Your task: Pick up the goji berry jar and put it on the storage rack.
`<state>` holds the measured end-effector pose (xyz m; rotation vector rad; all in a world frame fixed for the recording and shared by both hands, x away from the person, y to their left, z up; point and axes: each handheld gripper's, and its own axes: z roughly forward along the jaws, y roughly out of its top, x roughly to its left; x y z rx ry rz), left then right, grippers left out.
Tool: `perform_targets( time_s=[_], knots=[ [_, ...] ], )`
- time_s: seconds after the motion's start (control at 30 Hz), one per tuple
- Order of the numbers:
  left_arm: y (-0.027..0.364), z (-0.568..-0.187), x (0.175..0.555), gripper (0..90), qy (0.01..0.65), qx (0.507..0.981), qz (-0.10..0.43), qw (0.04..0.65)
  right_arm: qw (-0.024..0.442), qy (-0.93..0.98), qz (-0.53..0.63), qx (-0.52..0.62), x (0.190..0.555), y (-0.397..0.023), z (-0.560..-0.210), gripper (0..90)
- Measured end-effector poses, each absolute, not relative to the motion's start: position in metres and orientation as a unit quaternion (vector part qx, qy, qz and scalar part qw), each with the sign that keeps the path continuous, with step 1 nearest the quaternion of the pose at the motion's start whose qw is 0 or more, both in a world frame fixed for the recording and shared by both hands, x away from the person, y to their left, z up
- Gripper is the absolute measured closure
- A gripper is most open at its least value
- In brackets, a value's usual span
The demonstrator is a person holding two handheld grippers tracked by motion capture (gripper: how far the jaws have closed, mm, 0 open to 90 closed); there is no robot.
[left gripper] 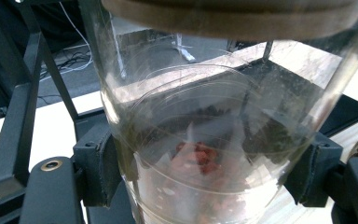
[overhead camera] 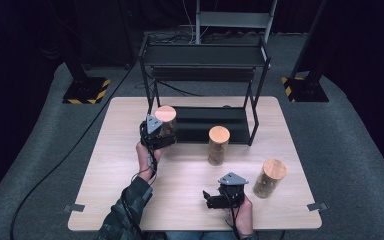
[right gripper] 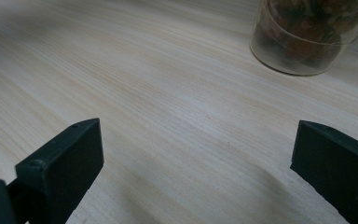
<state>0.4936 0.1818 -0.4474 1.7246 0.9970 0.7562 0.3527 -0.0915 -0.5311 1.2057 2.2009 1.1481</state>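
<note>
Three glass jars with round wooden lids hold brownish contents. The left jar (overhead camera: 165,121) is at the front left corner of the black rack (overhead camera: 205,55). My left gripper (overhead camera: 163,133) is shut on it. In the left gripper view the jar (left gripper: 205,116) sits between both jaws, which press its glass wall low down; red and dark bits show inside. Whether it rests on the table I cannot tell. My right gripper (overhead camera: 208,198) is open near the table's front edge, its jaws spread wide over bare wood (right gripper: 196,154). A jar's base (right gripper: 307,42) stands beyond it.
The middle jar (overhead camera: 218,145) stands in front of the rack's low shelf (overhead camera: 205,122). The right jar (overhead camera: 269,178) stands near the table's right side. The wooden table (overhead camera: 110,165) sits on grey floor, with cables and stand bases behind.
</note>
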Motion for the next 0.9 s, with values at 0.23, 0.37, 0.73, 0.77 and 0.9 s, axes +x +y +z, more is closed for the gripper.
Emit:
perform_targets(
  time_s=[0.23, 0.37, 0.73, 0.77, 0.9],
  knots=[
    [0.179, -0.446, 0.498, 24.5, 0.408, 0.709, 0.314, 0.482, 0.19, 0.783, 0.409, 0.428, 0.353, -0.092, -0.531, 1.3],
    [0.177, -0.447, 0.501, 24.5, 0.407, 0.711, 0.315, 0.48, 0.19, 0.783, 0.409, 0.428, 0.353, -0.092, -0.531, 1.3],
    [0.171, -0.45, 0.509, 24.5, 0.407, 0.714, 0.316, 0.474, 0.19, 0.783, 0.409, 0.428, 0.352, -0.092, -0.531, 1.3],
    [0.171, -0.45, 0.509, 24.5, 0.406, 0.715, 0.317, 0.473, 0.191, 0.783, 0.41, 0.428, 0.352, -0.092, -0.531, 1.3],
    [0.169, -0.451, 0.512, 24.5, 0.407, 0.714, 0.318, 0.473, 0.191, 0.783, 0.409, 0.428, 0.352, -0.091, -0.531, 1.3]
  ],
)
